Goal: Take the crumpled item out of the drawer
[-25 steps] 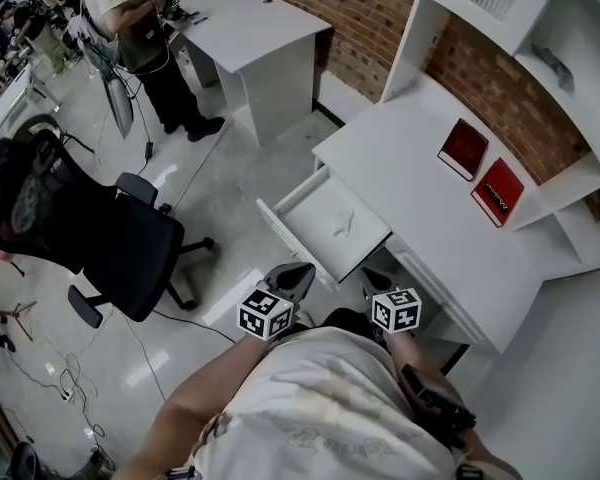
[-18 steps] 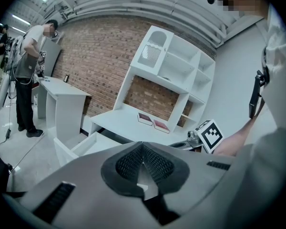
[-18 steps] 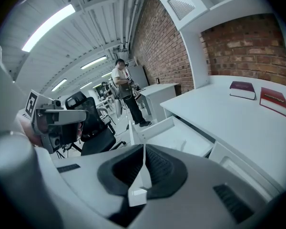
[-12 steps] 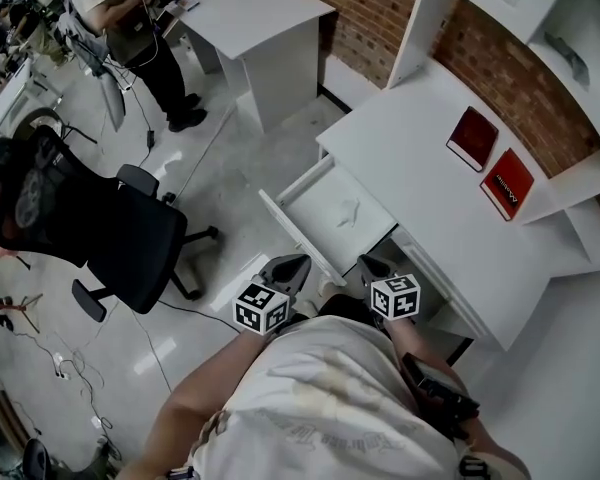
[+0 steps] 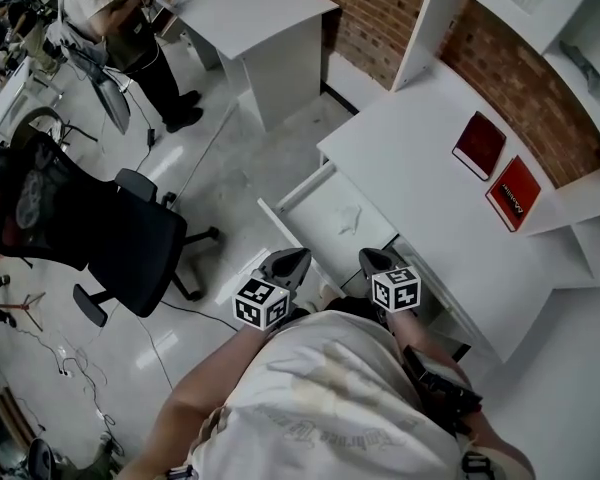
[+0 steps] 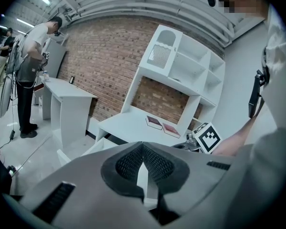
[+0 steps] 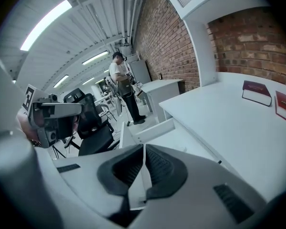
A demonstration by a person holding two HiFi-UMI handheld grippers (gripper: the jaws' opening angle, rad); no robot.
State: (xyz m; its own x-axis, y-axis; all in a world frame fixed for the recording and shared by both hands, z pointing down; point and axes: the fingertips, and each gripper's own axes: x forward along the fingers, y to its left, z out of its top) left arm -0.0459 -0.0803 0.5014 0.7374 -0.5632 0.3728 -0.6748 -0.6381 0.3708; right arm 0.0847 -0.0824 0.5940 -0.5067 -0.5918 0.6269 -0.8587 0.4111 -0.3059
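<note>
The white drawer (image 5: 302, 200) stands pulled out of the white desk (image 5: 410, 173). A small white crumpled item (image 5: 349, 217) lies inside it, toward the desk side. My left gripper (image 5: 286, 264) hovers just before the drawer's front panel, shut and empty. My right gripper (image 5: 374, 260) is beside it, over the drawer's near right corner, also shut with nothing in it. In the left gripper view the jaws (image 6: 143, 147) meet at the tip, with the drawer (image 6: 78, 149) beyond. The right gripper view shows closed jaws (image 7: 144, 149) and the drawer (image 7: 152, 130) ahead.
Two red books (image 5: 478, 146) (image 5: 517, 193) lie on the desk under white shelves (image 5: 540, 28). A black office chair (image 5: 100, 233) stands on the floor to the left. Another white desk (image 5: 255, 13) and a person (image 5: 105, 13) are farther back.
The head view has shifted slightly. Both grippers have stayed shut and low in front of the open drawer, edging a little toward it.
</note>
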